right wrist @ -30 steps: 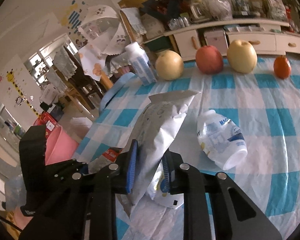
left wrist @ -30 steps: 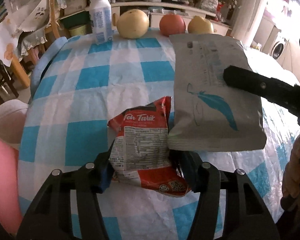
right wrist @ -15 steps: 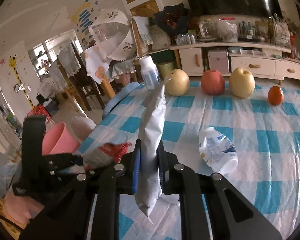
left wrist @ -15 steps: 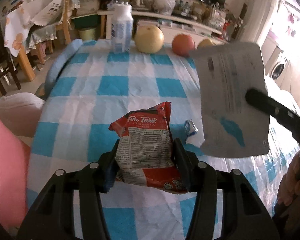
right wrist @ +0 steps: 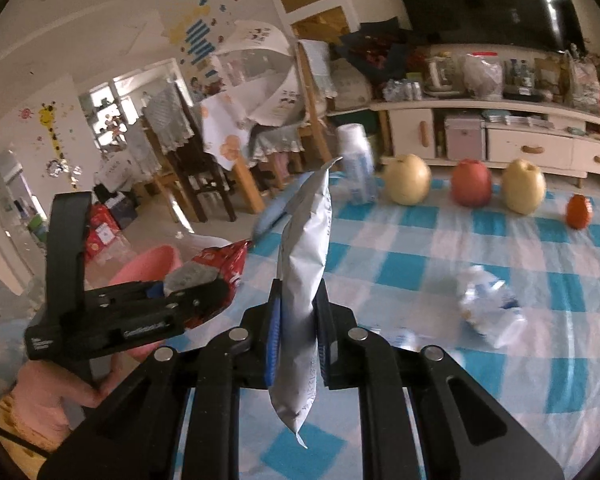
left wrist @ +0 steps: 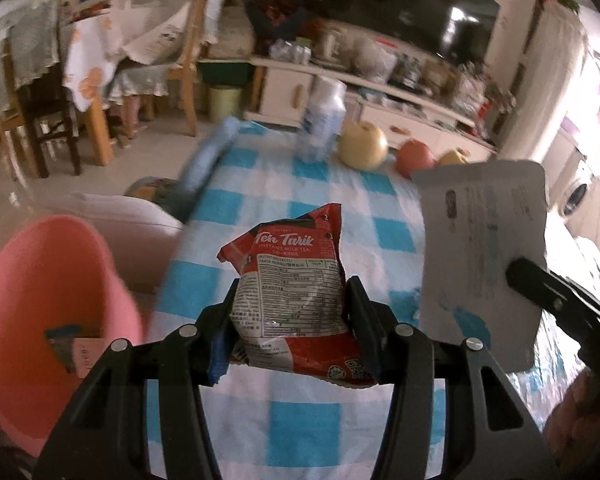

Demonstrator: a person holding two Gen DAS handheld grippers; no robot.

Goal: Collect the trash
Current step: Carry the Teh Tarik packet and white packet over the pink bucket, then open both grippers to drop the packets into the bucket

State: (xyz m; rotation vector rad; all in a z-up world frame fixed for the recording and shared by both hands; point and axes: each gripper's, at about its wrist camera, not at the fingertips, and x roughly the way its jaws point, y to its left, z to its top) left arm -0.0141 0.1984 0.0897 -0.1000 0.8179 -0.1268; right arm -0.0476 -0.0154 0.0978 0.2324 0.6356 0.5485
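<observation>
Red tea packet [left wrist: 296, 300] sits pinched in my left tongs [left wrist: 290, 320] above the checked desk [left wrist: 300, 184]; my right tongs [right wrist: 296, 332] clamp the grey pouch [right wrist: 304, 280].

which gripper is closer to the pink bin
Left. The left gripper, shut on the red tea packet, hangs just beside the pink bin. The right gripper, shut on the grey pouch, is farther over the table, beyond the left one.
</observation>
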